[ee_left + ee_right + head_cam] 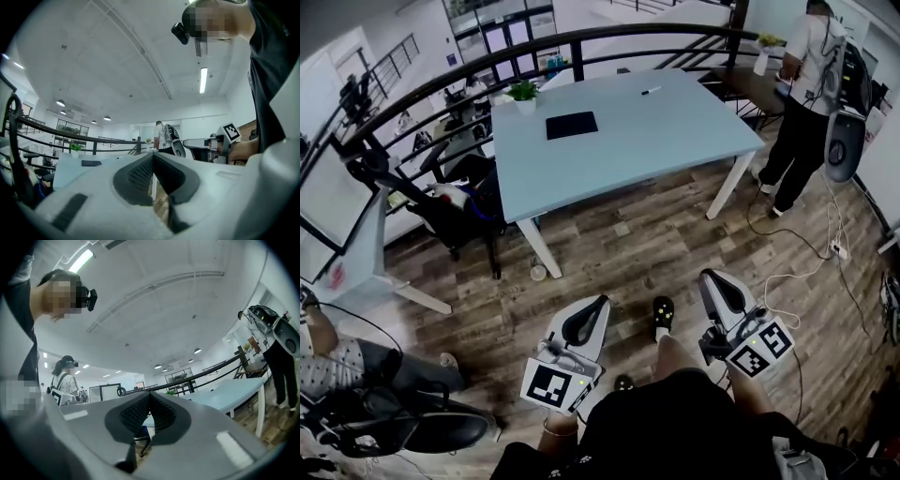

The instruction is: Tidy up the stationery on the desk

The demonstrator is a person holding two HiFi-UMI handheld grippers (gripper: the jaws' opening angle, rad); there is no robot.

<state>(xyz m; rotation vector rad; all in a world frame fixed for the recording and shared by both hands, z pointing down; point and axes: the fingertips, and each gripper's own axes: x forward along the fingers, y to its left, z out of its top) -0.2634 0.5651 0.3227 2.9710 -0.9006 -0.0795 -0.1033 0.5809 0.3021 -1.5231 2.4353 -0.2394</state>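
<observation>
A pale blue desk (675,141) stands ahead of me across the wooden floor. On it lie a dark notebook (572,125) near the left end and a pen (651,91) toward the far edge. My left gripper (598,302) is held low, well short of the desk, shut with nothing between its jaws. My right gripper (706,276) is beside it, also shut and empty. In the left gripper view the closed left gripper (153,155) points level at the desk (70,166) and the notebook (91,163). The right gripper view shows the shut right gripper (150,394) with the desk (229,390) off to its right.
A small potted plant (523,93) sits at the desk's far left corner. Black office chairs (455,202) crowd the left of the desk. A person (802,103) stands by its right end, and cables (825,253) trail on the floor there. A curved black railing (581,39) runs behind.
</observation>
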